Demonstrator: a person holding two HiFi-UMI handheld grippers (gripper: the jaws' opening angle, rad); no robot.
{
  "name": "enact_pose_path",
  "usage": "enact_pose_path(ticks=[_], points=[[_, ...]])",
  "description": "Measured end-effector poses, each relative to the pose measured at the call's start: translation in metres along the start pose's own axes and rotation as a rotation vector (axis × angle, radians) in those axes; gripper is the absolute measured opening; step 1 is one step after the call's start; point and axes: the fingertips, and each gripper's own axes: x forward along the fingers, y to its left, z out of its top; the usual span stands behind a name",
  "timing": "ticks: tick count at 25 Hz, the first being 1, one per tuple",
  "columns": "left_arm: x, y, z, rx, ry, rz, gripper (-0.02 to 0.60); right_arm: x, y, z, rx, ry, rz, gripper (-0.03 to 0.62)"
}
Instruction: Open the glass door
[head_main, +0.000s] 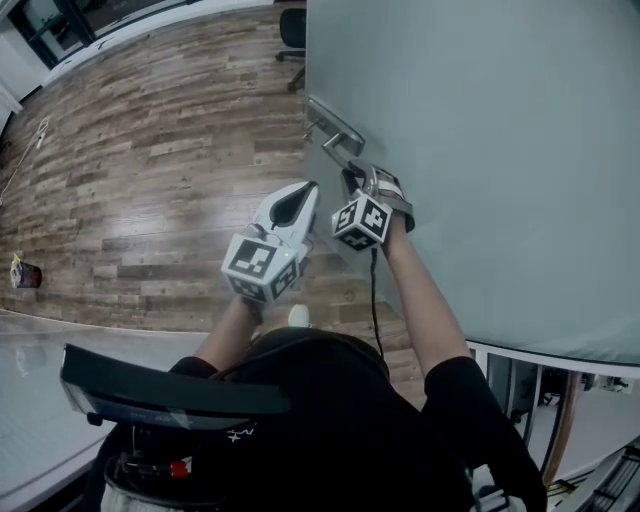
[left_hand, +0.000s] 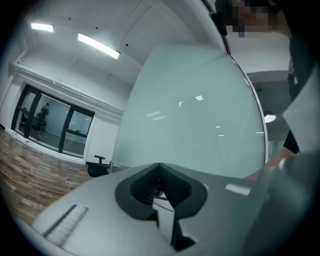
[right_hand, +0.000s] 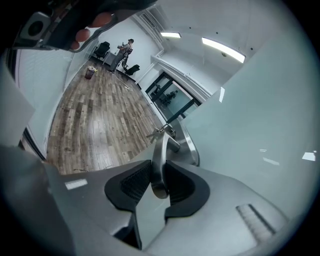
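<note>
I am looking down at the glass door (head_main: 480, 150), which is filling the right side of the head view, with wood floor (head_main: 170, 170) to its left. Its lever handle (head_main: 335, 132) is sitting near the door's left edge. My right gripper (head_main: 368, 185) is pinching that handle near its free end, the dark pads pressing on the metal bar from both sides. My left gripper (head_main: 292, 205) is hanging just beside it with its jaws pressed together on nothing, and it is not touching the door.

What is worrying me is the hold. The bar is smooth and the pads are sitting close to its tip, so a pull that is not square to the bar could let it slide out of the jaws. Turning the wrist too hard could also twist the pads off the lever. The idle left gripper is near enough to knock the door's edge as the door is swinging.

The handle's long axis is running along the door's face. Its pivot end is lying farther from me and its free end is pointing back toward me, into the right jaws
</note>
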Motion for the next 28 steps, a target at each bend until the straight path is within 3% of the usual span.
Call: enact_pose_path(ticks=[13, 20, 28], points=[[0.028, 0.028, 0.0, -0.016, -0.015, -0.05, 0.0, 0.032, -0.061, -0.06, 0.067, 0.107, -0.091, 0.095], [0.053, 0.044, 0.003, -0.027, -0.006, 0.008, 0.0, 0.051, -0.097, -0.088, 0.097, 0.134, -0.12, 0.094], [0.112, 0.044, 0.007, -0.009, -0.025, 0.019, 0.0, 0.082, -0.137, -0.123, 0.15, 0.172, -0.149, 0.094]])
